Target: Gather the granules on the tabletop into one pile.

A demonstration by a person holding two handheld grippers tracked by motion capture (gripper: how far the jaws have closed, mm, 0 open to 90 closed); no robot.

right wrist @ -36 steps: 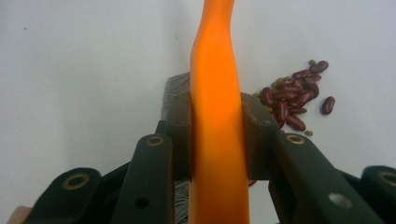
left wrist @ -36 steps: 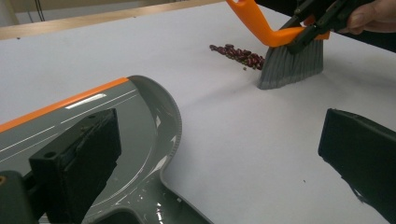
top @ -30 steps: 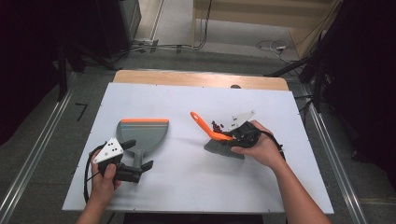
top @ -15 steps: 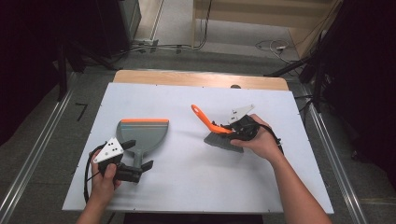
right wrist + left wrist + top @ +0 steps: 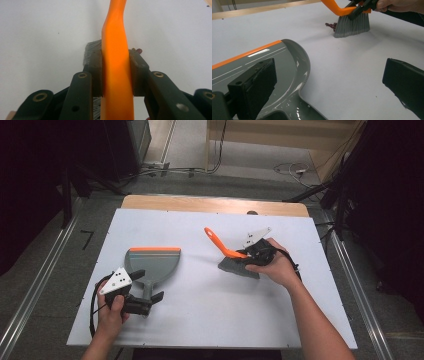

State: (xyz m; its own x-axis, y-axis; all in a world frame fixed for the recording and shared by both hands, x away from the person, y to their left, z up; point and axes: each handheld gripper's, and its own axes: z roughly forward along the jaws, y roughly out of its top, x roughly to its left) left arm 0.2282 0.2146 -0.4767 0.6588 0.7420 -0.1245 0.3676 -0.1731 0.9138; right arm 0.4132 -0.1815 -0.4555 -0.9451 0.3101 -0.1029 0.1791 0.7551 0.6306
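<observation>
Clamping the orange-handled brush (image 5: 235, 257) in the right gripper (image 5: 256, 254), bristles resting on the white counter (image 5: 210, 310) beside dark crumbs (image 5: 331, 25); spreading the left gripper (image 5: 145, 304) wide astride the dustpan (image 5: 152, 265) handle.

White counter (image 5: 210, 315) with a bare wood strip (image 5: 210, 204) along its 12 o'clock edge. Grey dustpan (image 5: 152, 263) with an orange lip lies flat at about 8 o'clock of the counter centre, lip toward 12 and handle toward 6. Grey-bristled brush (image 5: 239, 266) with an orange handle rests bristles-down at about 3 o'clock of centre, well apart from the dustpan, and a small clump of dark reddish debris (image 5: 331, 25) sits on the surface touching the bristles.
</observation>
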